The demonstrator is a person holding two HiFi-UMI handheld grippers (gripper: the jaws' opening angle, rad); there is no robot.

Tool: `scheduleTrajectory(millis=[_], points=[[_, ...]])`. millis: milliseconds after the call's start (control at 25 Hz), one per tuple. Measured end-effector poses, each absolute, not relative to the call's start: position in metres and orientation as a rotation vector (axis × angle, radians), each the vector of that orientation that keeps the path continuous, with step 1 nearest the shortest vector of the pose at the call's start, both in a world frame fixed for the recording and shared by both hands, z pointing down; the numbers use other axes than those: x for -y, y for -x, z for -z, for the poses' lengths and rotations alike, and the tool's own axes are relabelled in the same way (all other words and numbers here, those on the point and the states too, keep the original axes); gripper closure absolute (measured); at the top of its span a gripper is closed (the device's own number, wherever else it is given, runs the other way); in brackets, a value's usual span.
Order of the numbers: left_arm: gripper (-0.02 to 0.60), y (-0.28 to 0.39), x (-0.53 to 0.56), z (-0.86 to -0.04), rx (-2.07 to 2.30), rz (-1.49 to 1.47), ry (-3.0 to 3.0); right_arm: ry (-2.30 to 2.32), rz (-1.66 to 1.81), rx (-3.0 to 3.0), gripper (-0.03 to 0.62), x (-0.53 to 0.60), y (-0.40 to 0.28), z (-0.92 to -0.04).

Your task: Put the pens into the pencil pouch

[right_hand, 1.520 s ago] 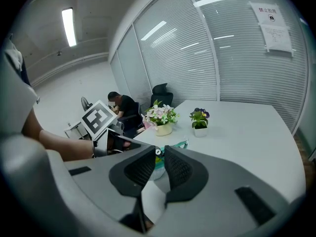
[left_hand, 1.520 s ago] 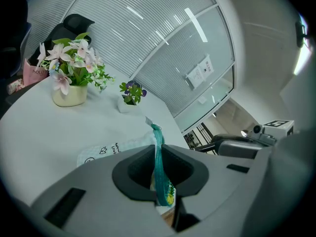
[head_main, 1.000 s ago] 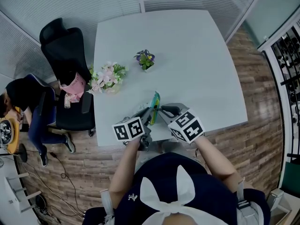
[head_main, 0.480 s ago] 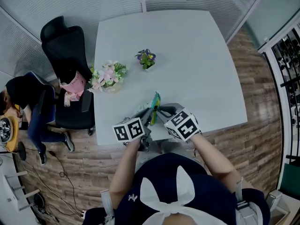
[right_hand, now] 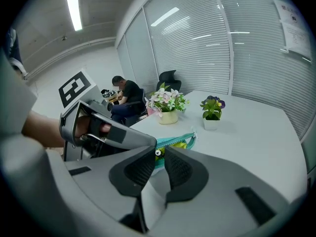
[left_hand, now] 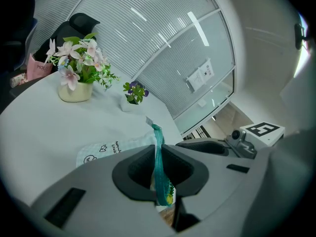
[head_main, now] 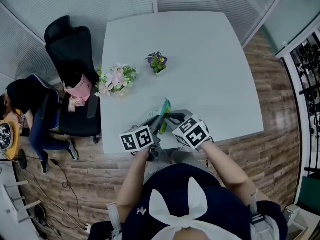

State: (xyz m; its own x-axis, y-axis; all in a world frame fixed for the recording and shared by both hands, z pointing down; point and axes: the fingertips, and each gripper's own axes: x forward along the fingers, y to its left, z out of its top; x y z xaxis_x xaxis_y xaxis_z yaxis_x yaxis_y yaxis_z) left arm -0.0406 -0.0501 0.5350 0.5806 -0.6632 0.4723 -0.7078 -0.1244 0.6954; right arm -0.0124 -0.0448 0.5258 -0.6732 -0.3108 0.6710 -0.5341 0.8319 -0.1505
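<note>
Pencil pouch [left_hand: 112, 150], print unreadable: left fingers [left_hand: 132, 174] clamp its edge; right fingers [right_hand: 180, 172] pinch zipper pull [right_hand: 157, 152].

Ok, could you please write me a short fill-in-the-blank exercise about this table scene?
1. The left gripper is shut on the pencil ____.
2. ____ flower pots stand on the table.
3. The office chair beside the table is ____.
Missing words: pouch; two; black.

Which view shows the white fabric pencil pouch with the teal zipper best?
The left gripper view: the pencil pouch shows its printed white side, zipper pinched by the left gripper. The right gripper view shows only the zipper; the head view, a sliver.
</note>
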Motion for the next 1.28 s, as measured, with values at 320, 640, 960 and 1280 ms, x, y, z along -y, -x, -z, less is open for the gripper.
scheduleTrajectory(millis=[320,640,960,1280], points=[[0.526,0.043,0.049,-0.536,1.124,-0.047,-1.822,-0.619,-0.455,2.349,0.519,0.044,0.011,-0.532],[0.526,0.048,0.051,-0.537,1.130,-0.033,-1.824,-0.670,-0.481,2.359,0.507,0.045,0.004,-0.531],[0.526,0.041,0.054,-0.540,1.105,-0.058,-1.815,-0.768,-0.533,2.374,0.510,0.045,-0.014,-0.523],[0.526,0.016,0.057,-0.567,1.044,-0.172,-1.817,-0.861,-0.580,2.348,0.516,0.043,-0.042,-0.528]])
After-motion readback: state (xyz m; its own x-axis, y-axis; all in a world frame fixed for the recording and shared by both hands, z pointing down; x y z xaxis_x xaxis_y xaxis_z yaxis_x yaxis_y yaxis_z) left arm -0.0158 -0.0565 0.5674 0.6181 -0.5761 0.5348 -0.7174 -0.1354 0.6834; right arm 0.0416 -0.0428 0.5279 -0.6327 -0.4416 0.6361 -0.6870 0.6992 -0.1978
